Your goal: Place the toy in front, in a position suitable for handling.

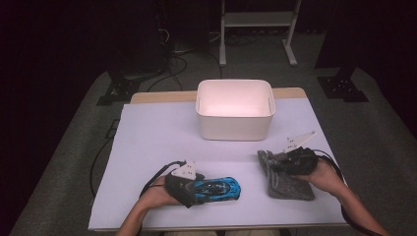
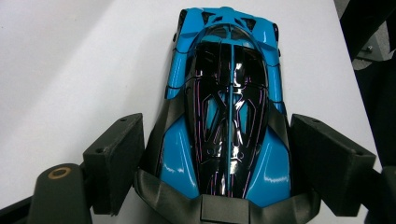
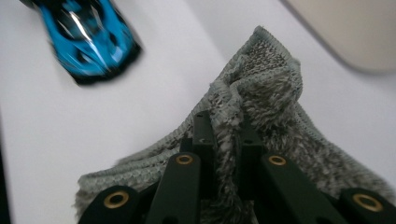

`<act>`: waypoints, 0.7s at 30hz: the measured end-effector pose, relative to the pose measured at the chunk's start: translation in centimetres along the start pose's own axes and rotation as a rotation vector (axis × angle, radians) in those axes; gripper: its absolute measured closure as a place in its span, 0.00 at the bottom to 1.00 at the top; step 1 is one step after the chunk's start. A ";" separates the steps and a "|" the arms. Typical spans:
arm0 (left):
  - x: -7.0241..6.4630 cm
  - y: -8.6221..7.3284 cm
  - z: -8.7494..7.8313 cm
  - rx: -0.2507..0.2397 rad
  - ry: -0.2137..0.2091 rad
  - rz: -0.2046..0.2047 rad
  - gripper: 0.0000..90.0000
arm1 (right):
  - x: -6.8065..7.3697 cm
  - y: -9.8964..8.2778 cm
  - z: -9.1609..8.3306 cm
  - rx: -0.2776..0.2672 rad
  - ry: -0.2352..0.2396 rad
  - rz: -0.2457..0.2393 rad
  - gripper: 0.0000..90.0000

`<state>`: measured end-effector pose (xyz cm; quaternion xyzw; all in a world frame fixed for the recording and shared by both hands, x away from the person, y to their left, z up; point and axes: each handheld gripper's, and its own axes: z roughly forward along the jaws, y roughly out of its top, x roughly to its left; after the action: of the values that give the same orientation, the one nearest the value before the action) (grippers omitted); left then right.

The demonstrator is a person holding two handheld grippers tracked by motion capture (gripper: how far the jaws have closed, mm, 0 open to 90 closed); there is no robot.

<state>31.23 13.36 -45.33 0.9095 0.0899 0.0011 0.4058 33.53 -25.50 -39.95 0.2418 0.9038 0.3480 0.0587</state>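
The right gripper (image 3: 223, 135) was clamped on a raised fold of the grey cloth (image 3: 275, 88), jaws nearly together, fabric pinched between them. The cloth lay near the table's (image 1: 147, 137) right edge, with bare white surface ahead up to the white bin (image 1: 235, 110). The left gripper (image 2: 219, 158) stood wide, the blue toy car (image 2: 226, 93) between its jaws with small gaps on both sides, so no pad pressed on it. The car was glossy blue with a black canopy and thin purple lines. The high view showed it by the near edge; the left gripper view showed the gaps.
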 end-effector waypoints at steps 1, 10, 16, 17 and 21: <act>0.0 0.0 0.0 0.000 0.000 -0.001 0.21 | 0.2 0.4 -0.2 -0.019 0.010 -0.005 0.91; 0.0 -0.2 -0.4 -0.006 -0.002 -0.007 0.21 | 3.8 5.0 -0.5 -0.101 0.117 -0.122 0.91; -0.1 -0.1 -0.8 -0.007 0.009 -0.003 0.20 | 6.5 7.7 1.6 -0.101 0.210 -0.212 0.91; -0.1 -0.1 -1.0 -0.013 0.009 -0.004 0.20 | 6.8 8.0 2.2 -0.095 0.224 -0.222 0.91; -0.1 -0.2 -1.4 -0.019 0.015 -0.005 0.20 | 8.1 8.8 5.2 -0.061 0.283 -0.247 0.91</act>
<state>30.97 14.55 -44.56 0.9054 0.0951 0.0080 0.4137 31.37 -12.83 -37.57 0.0758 0.9149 0.3959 -0.0193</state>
